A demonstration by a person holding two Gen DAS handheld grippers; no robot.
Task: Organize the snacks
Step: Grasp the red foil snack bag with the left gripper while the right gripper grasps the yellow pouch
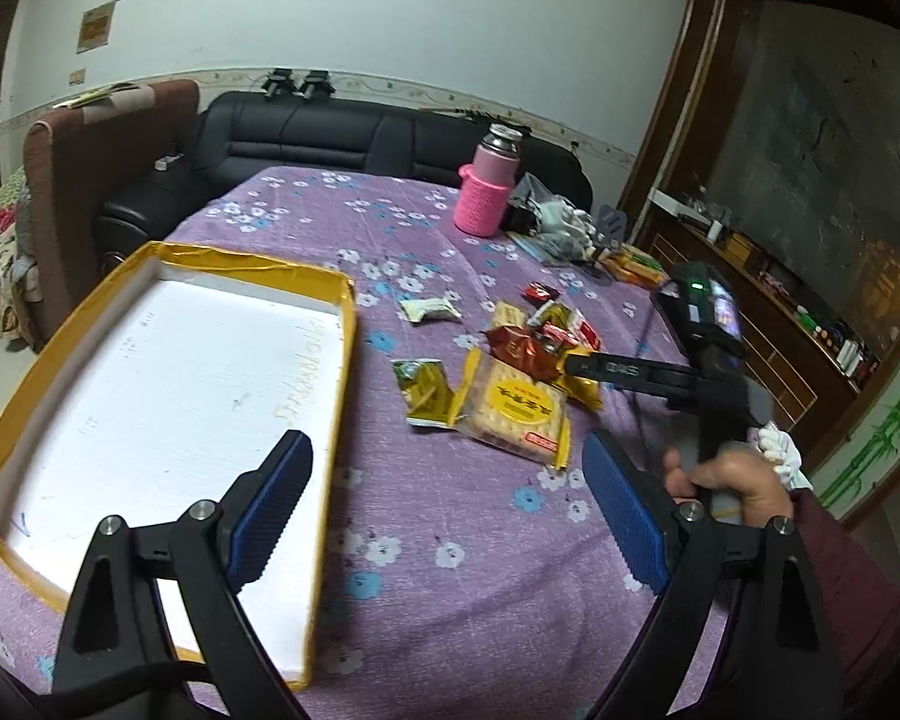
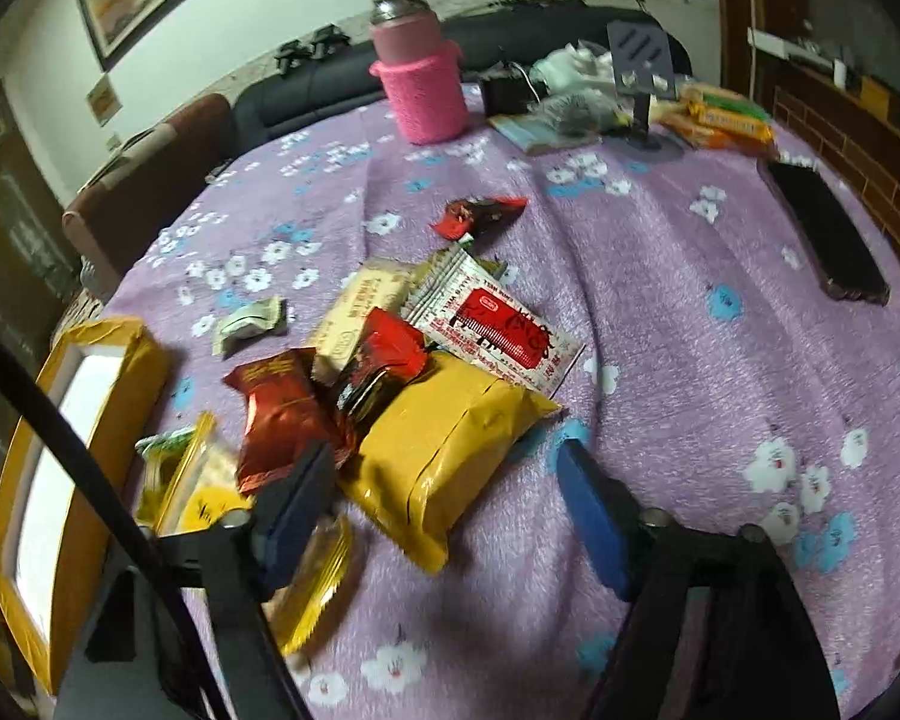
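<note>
Loose snack packets lie in a heap on the purple flowered tablecloth (image 1: pixel 462 540). My left gripper (image 1: pixel 450 510) is open and holds nothing, hovering between the yellow-rimmed white box (image 1: pixel 240 255) and a cracker pack (image 1: pixel 516 408). My right gripper (image 2: pixel 444 510) is open over the heap, and a plump yellow packet (image 2: pixel 444 450) lies between its blue pads without being pressed. Around it lie a red-brown packet (image 2: pixel 276 414), a red-and-black packet (image 2: pixel 384 366) and a white-and-red sachet (image 2: pixel 492 324). In the left wrist view the right gripper (image 1: pixel 576 366) reaches into the heap from the right.
A pink bottle (image 2: pixel 426 84) stands at the table's far side, beside a phone stand (image 2: pixel 642 60) and clutter. A dark phone (image 2: pixel 828 234) lies at the right. A small white-green packet (image 1: pixel 432 307) and a red one (image 2: pixel 480 213) lie apart. A black sofa (image 1: pixel 330 132) is behind.
</note>
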